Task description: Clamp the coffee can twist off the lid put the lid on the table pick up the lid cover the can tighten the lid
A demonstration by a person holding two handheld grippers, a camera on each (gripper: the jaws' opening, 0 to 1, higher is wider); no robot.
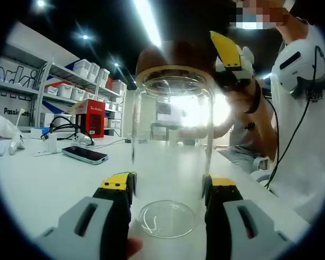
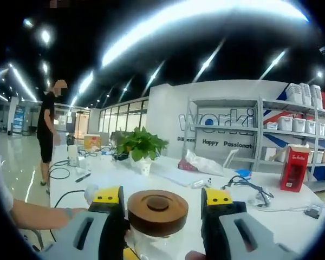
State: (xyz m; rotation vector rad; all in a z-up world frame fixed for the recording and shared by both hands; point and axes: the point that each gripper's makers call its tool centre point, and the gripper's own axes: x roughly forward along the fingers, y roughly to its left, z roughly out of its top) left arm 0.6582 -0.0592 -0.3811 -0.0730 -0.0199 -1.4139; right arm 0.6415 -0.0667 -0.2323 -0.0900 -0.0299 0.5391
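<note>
A clear glass coffee can point(image 1: 172, 135) stands upright on the white table point(image 1: 54, 184). My left gripper point(image 1: 169, 184) is shut on its lower part, one jaw against each wall. A round brown lid point(image 1: 170, 54) rests on or just over the can's rim. My right gripper point(image 2: 165, 201) straddles the brown lid point(image 2: 157, 211) from above. Its left jaw is close against the lid, and a thin strip of table shows between the lid and its right jaw. That gripper's yellow-tipped finger point(image 1: 227, 49) shows beside the lid in the left gripper view. Glass of the can point(image 2: 151, 244) shows under the lid.
A phone point(image 1: 85, 155), a red box point(image 1: 92, 116) and cables lie on the table's far side, with shelves of white bins point(image 1: 86, 69) behind. The person in white point(image 1: 303, 135) stands right of the can. A potted plant point(image 2: 141, 146) and another person point(image 2: 46, 130) are farther off.
</note>
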